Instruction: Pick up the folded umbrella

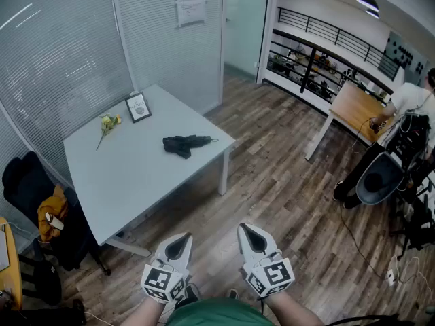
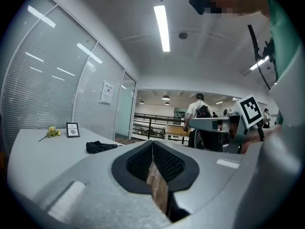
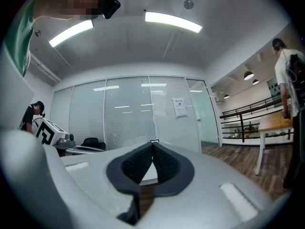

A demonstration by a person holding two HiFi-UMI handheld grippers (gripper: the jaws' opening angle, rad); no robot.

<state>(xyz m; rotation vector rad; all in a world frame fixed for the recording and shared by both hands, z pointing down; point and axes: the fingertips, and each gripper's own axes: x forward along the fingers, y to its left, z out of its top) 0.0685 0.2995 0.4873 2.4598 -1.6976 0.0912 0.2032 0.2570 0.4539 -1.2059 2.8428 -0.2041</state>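
Note:
A black folded umbrella (image 1: 185, 143) lies on the pale grey table (image 1: 136, 175) near its right edge; in the left gripper view the umbrella (image 2: 100, 147) is small and far off. My left gripper (image 1: 182, 238) and right gripper (image 1: 249, 228) hover side by side over the wooden floor, well short of the table. Both are shut with their tips touching and nothing between them. The left gripper (image 2: 152, 142) points toward the table, the right gripper (image 3: 153, 143) toward the glass wall.
A framed picture (image 1: 138, 107) and a yellow flower (image 1: 107, 123) sit at the table's far side. A black chair (image 1: 30, 189) with an orange bag stands left of the table. A person (image 1: 408, 114) works at a wooden desk (image 1: 357, 107) on the right, next to a grey chair (image 1: 377, 178).

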